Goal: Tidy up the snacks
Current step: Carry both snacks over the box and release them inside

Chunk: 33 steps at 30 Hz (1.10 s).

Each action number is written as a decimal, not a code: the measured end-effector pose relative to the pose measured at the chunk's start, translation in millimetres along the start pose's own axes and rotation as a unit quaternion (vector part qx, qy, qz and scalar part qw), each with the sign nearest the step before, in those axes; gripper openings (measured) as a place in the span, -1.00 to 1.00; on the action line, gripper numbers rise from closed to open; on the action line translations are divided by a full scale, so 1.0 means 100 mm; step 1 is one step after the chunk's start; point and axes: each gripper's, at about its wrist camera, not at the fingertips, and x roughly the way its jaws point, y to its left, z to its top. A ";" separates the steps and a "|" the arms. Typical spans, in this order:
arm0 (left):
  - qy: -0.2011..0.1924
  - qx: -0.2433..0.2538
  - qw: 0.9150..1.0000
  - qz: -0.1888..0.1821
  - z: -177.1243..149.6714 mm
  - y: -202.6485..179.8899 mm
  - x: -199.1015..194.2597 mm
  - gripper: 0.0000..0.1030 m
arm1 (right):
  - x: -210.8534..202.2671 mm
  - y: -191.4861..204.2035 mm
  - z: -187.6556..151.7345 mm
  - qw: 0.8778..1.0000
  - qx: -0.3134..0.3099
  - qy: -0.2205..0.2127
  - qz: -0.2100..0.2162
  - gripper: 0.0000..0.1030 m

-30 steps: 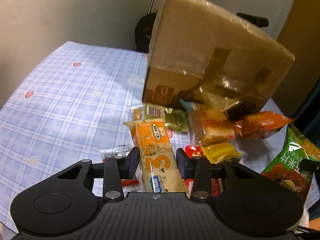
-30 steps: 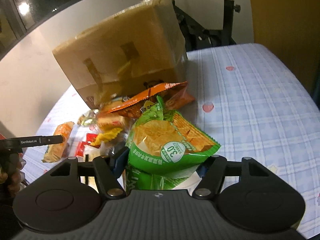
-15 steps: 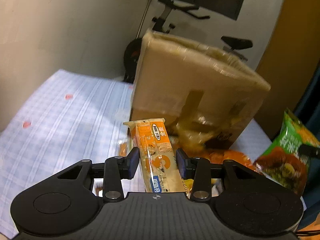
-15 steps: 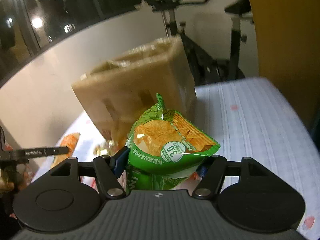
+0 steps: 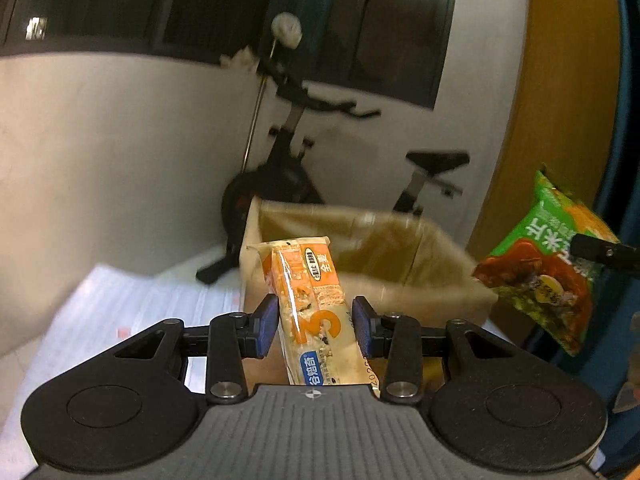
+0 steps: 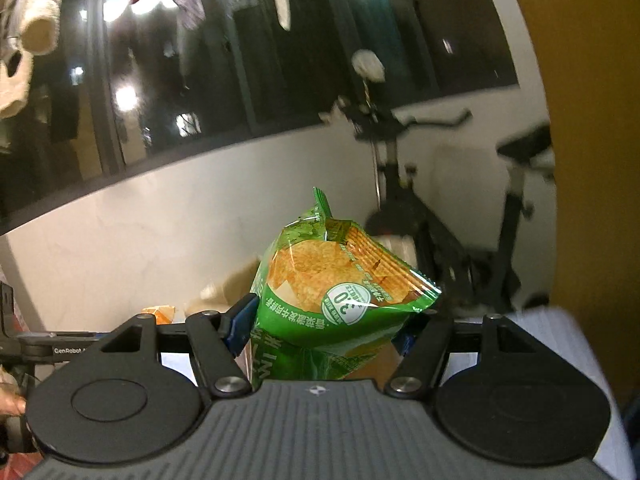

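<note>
- Left gripper (image 5: pixel 315 326): jaws partly closed, clamping the orange cracker pack (image 5: pixel 310 304) upright, above the near edge of the open cardboard box (image 5: pixel 416 264), likely for dropping in.
- Right gripper (image 6: pixel 326 330): jaws half-closed on the green chip bag (image 6: pixel 340 284), raised beside the box's right side.

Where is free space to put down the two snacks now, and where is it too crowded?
The open brown cardboard box shows a bare inside ahead of the orange cereal bar packet in the left gripper. The checked tablecloth left of the box is bare too. At right, the green chips bag in the right gripper crowds the space.
</note>
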 end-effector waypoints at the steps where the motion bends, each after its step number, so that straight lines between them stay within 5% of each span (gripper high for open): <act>1: -0.008 0.005 1.000 0.001 0.07 -0.02 0.01 -0.18 | 0.04 0.03 0.07 1.000 -0.007 -0.009 0.003 0.32; 8: -0.042 0.025 0.999 0.003 0.52 -0.25 0.34 -0.18 | 0.49 0.17 0.44 0.997 -0.058 -0.049 0.000 0.32; 14: -0.044 0.057 0.997 0.037 0.74 -0.41 0.89 -0.18 | 1.04 0.26 0.41 0.992 -0.099 -0.064 -0.036 0.32; 23: 0.025 0.079 0.996 0.029 0.68 -0.43 1.52 -0.18 | 1.76 0.15 0.11 0.995 -0.072 0.000 -0.064 0.32; 31: 0.061 0.064 0.996 0.033 0.47 -0.21 1.66 -0.17 | 1.90 0.03 -0.09 0.994 -0.064 0.045 -0.076 0.32; 33: 0.063 0.060 0.996 0.033 0.48 -0.17 1.67 -0.03 | 1.94 -0.01 -0.12 0.994 -0.056 0.054 -0.077 0.33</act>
